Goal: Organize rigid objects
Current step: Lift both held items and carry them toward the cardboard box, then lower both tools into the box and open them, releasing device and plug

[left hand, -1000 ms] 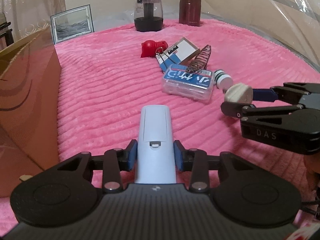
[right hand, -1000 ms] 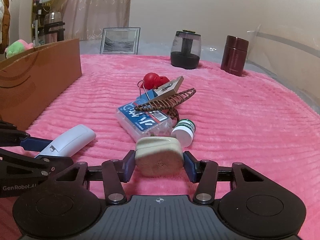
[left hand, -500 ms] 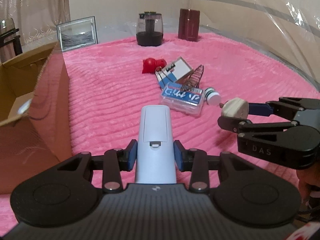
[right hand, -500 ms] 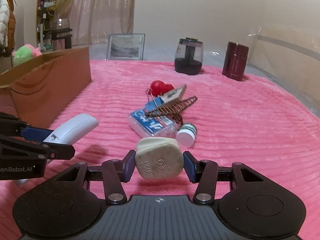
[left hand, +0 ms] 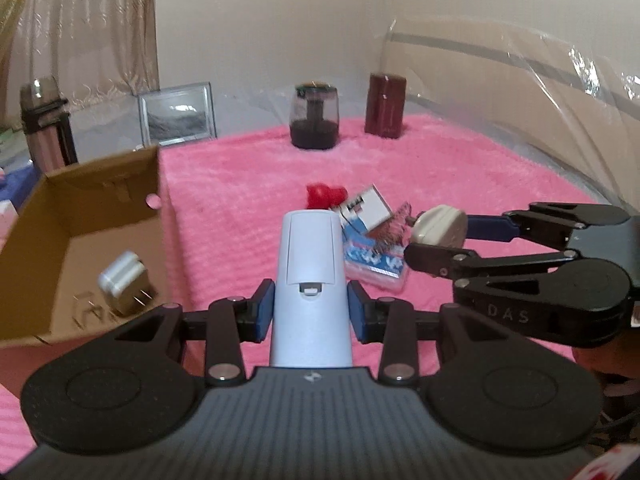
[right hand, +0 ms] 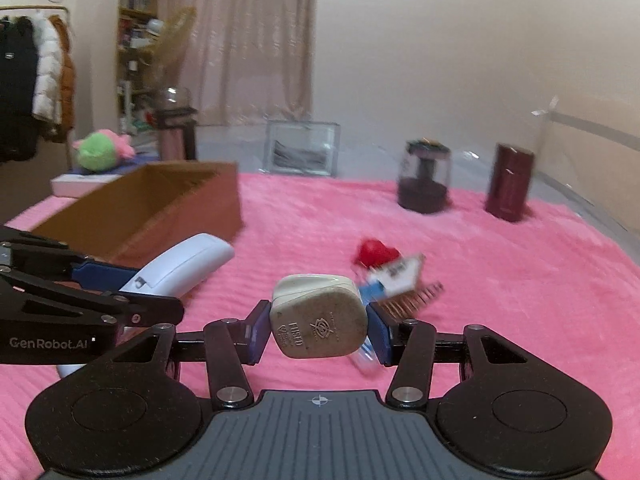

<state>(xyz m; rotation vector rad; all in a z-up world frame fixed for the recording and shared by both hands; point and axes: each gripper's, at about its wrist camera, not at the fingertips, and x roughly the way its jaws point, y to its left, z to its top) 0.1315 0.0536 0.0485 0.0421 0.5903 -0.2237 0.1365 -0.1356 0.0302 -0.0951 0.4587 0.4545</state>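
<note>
My left gripper (left hand: 311,310) is shut on a pale blue-white remote (left hand: 310,264), held above the pink blanket; it also shows in the right wrist view (right hand: 180,268). My right gripper (right hand: 318,332) is shut on a beige plug adapter (right hand: 318,320), also seen in the left wrist view (left hand: 440,224). An open cardboard box (left hand: 92,216) stands at left with a white charger (left hand: 122,280) inside. A pile lies mid-blanket: a red toy (left hand: 324,196), a small carton (left hand: 368,210), a brown hair claw (left hand: 392,228) and a clear blue-labelled case (left hand: 376,264).
A dark glass jar (left hand: 315,120), a maroon canister (left hand: 386,106) and a picture frame (left hand: 176,114) stand at the blanket's far edge. Clear plastic sheeting (left hand: 540,100) rises at right. A bottle (left hand: 42,120) and green plush (right hand: 100,152) sit beyond the box.
Both grippers have risen with their objects. The view has lifted, so the box's inside and the charger in it now show, and the pile sits lower and farther off.
</note>
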